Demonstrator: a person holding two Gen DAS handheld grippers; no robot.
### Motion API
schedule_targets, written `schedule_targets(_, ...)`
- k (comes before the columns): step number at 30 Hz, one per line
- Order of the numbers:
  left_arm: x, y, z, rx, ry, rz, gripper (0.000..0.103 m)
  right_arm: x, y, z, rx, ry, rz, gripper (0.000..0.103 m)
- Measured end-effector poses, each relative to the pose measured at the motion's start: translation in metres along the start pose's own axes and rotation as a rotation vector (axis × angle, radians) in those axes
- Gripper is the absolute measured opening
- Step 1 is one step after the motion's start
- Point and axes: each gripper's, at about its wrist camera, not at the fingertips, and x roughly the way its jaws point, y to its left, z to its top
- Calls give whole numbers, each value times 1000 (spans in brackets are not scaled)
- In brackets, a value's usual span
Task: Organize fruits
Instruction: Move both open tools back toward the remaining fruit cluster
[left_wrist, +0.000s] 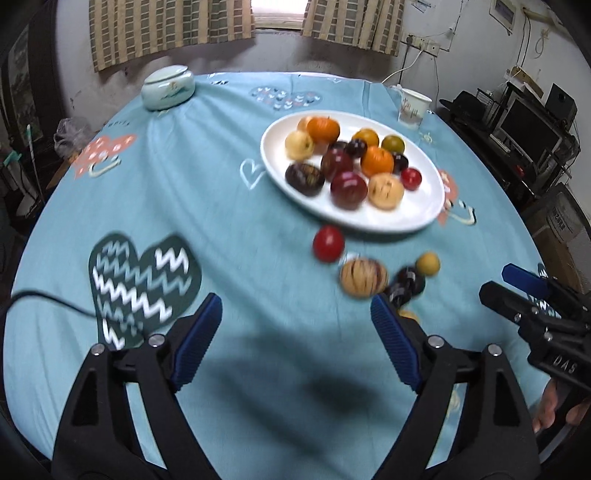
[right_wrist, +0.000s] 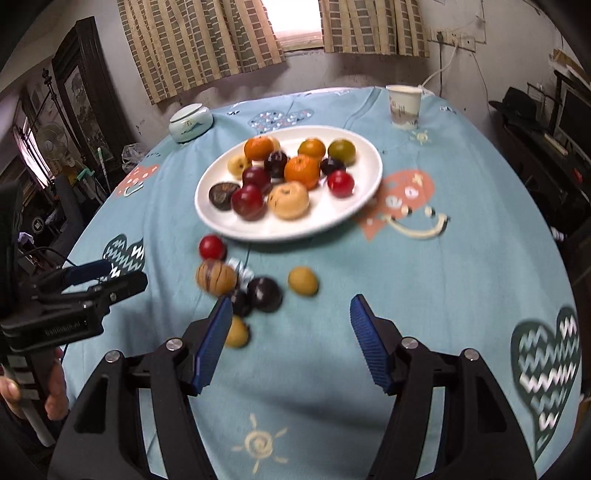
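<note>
Both views are motion-blurred, so the fruit skins read poorly. The left gripper (left_wrist: 295, 317) and the right gripper (right_wrist: 291, 317), each with ribbed blue pads, stand apart with nothing between them. The right gripper's left finger (right_wrist: 212, 343) partly hides a small yellow fruit (right_wrist: 238, 332). The oval white plate (right_wrist: 221, 221) on the light blue printed tablecloth (right_wrist: 443, 277) carries glossy round fruits. Beside its near rim lie a red round fruit (right_wrist: 212, 247), a striped tan fruit (right_wrist: 216, 277), a dark purple plum (right_wrist: 264, 294) and a yellow-brown fruit (right_wrist: 303, 281).

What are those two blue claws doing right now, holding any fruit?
Left gripper: open, holding nothing.
Right gripper: open, holding nothing.
</note>
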Motion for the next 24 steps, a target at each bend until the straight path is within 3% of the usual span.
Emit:
schedule_targets(12, -8, 16, -10, -28, -12, 14, 87, 3, 19, -12, -32, 36, 1, 67)
schedule_targets(18, -6, 23, -12, -42, -9, 27, 87, 27, 36, -25, -76, 105, 91, 67)
schedule_targets(21, -6, 27, -13, -46, -11, 37, 87, 43, 45, -28, -102, 133, 131, 50)
schedule_targets(24, -5, 31, -13, -51, -8, 38, 87, 56, 51, -26, -118, 141, 108, 41)
